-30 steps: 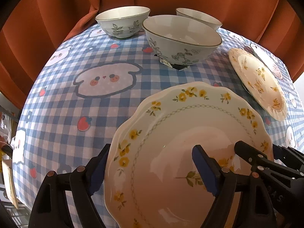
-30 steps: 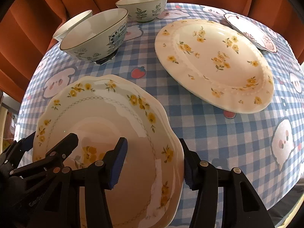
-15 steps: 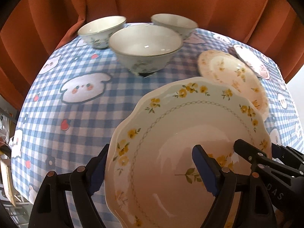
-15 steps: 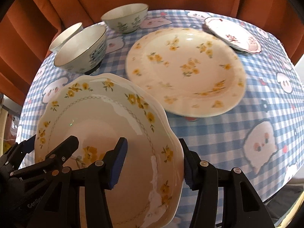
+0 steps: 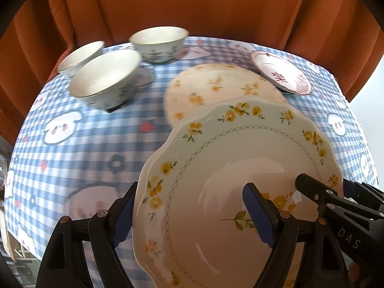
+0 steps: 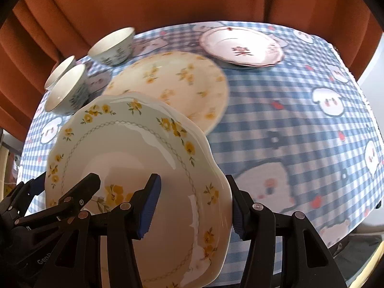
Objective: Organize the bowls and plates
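Change: scalloped plate (image 5: 216,192) has been carried across the checked tablecloth (image 5: 84,144) and now overlaps the round floral plate (image 5: 211,88), so stacking looks next
Grip: left gripper (image 5: 192,218) and right gripper (image 6: 192,206) each pinch opposite rims of the scalloped plate, held tilted above the cloth
Plates: three, counting the pink-rimmed plate (image 6: 242,46)
Bowls: three (image 5: 105,76)

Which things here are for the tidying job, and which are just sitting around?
For the job:
- scalloped plate, clamped by the left hand-held gripper and right hand-held gripper
- round yellow-flower plate
- pink-rimmed plate
- three bowls

Just there:
- checked tablecloth
- orange curtain
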A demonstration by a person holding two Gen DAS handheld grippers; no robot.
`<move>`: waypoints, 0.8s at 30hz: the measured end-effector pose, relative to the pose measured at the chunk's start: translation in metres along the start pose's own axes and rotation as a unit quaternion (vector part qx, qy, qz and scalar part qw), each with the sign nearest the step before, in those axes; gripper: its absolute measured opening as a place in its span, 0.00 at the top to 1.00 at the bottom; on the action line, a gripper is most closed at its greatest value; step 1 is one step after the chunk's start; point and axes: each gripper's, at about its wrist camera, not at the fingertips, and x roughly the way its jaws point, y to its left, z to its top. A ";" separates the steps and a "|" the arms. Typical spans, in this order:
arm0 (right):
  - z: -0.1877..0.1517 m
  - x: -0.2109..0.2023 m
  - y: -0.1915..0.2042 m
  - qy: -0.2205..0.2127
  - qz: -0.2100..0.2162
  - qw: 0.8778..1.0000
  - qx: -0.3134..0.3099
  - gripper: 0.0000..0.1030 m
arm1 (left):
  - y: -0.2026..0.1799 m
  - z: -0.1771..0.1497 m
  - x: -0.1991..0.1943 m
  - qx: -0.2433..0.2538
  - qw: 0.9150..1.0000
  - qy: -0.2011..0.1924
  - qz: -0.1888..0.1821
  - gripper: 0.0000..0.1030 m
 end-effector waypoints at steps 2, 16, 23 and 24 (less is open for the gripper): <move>0.001 -0.001 -0.014 -0.001 -0.002 1.000 0.002 0.45 | -0.016 0.000 0.002 0.003 1.000 -0.001 -0.002 0.19; 0.009 0.004 -0.119 0.001 -0.010 1.000 0.011 0.45 | -0.107 0.000 0.026 0.007 1.000 0.000 -0.010 0.19; 0.009 0.009 -0.152 0.011 -0.014 1.000 0.019 0.45 | -0.138 -0.001 0.038 0.013 1.000 0.012 -0.013 0.19; 0.009 0.011 -0.157 0.014 -0.014 1.000 0.021 0.45 | -0.141 0.000 0.041 0.014 1.000 0.015 -0.013 0.19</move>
